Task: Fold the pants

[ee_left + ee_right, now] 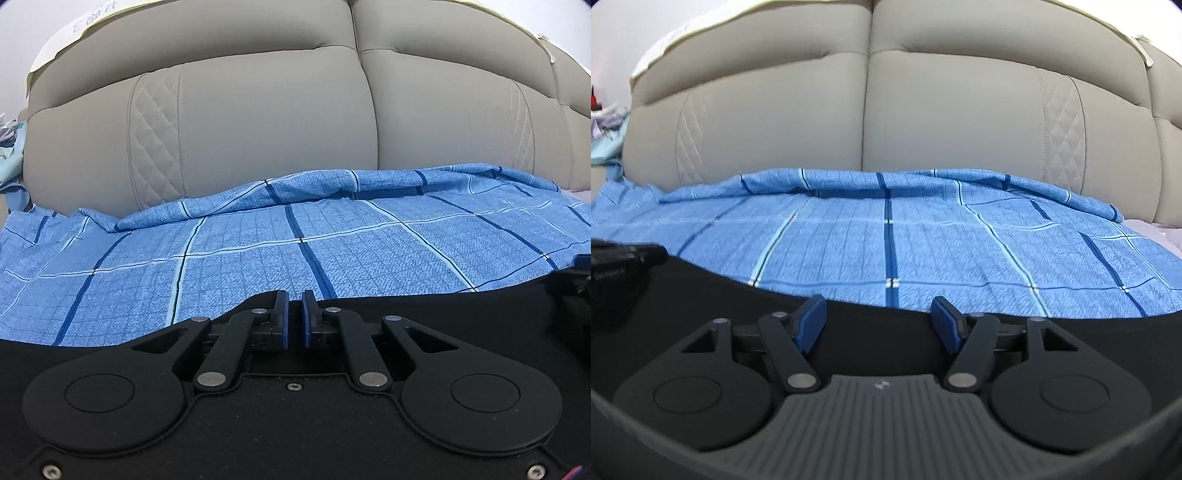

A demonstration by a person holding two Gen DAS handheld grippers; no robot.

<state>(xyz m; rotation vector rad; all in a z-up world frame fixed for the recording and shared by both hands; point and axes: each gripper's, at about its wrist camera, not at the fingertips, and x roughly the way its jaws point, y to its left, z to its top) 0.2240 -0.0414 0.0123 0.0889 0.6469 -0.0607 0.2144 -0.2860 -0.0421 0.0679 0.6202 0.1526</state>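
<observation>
Black pants [461, 306] lie flat on a blue checked sheet [258, 254], filling the lower part of both views; they also show in the right wrist view [879, 325]. My left gripper [294, 319] sits low over the pants' far edge, its blue pads nearly together with a narrow gap and no cloth visible between them. My right gripper [879, 323] is open wide over the black cloth, with its blue fingertips [812, 321] apart. The other gripper shows at the right edge of the left wrist view [576, 273] and the left edge of the right wrist view [624, 254].
A beige padded headboard [277, 122] rises behind the sheet. The sheet is bunched into a ridge [886, 184] along its base. Pale cloth and clutter [11, 155] lie at the far left.
</observation>
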